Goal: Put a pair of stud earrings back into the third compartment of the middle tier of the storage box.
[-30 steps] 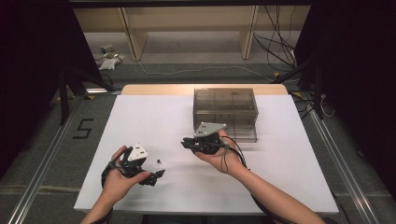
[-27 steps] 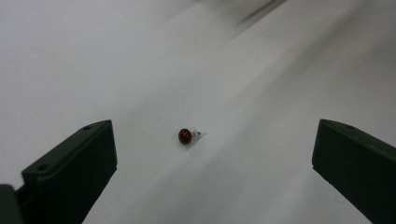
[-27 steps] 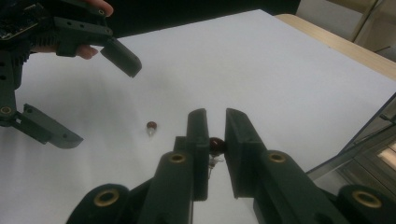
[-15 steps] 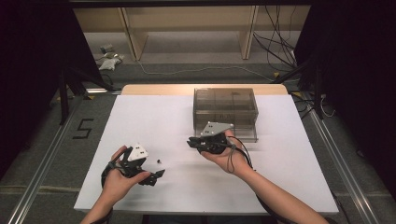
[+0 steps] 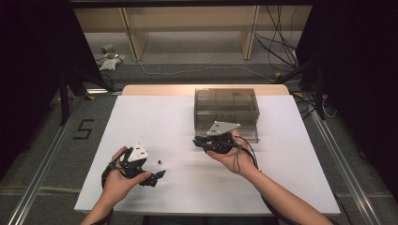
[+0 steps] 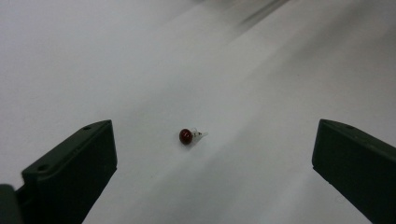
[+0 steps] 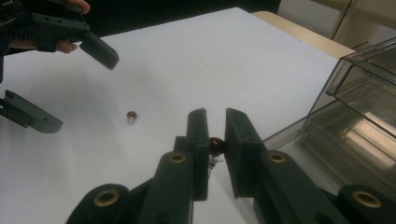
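Two small red-headed pins are in play. The left tongs [image 5: 155, 176] hang spread wide over the white desk [image 5: 291, 140], with one pin [image 6: 187, 136] lying loose between them, untouched. The right tongs [image 7: 215, 126] are clenched on the other pin [image 7: 215, 144] just beside the clear drawer box [image 5: 227, 112]. I'd judge the carried pin goes into the box next, needing a careful aim.
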The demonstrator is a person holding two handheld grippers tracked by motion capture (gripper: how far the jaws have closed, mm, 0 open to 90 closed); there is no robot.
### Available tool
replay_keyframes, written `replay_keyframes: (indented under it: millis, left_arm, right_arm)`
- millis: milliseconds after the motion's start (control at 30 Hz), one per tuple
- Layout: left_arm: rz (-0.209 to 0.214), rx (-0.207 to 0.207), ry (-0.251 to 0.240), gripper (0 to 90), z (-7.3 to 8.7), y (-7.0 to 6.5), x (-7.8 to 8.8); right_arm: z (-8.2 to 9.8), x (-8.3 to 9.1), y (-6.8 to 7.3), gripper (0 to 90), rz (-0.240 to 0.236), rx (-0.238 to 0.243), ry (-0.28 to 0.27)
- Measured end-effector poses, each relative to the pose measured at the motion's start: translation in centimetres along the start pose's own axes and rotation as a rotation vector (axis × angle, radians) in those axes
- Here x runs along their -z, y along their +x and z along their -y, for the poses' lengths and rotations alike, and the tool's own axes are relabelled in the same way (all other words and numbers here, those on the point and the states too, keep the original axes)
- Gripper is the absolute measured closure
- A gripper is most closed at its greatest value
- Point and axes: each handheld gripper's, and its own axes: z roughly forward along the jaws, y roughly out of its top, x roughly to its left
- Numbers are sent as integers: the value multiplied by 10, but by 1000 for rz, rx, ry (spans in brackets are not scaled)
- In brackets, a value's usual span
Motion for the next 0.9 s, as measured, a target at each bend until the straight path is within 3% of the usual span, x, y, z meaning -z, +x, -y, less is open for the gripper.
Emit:
replay_keyframes:
  millis: [900]
  left_arm:
    - [-1, 0, -3, 0, 0, 0, 1]
  right_arm:
    - [7, 18, -13, 808, 34, -31, -3]
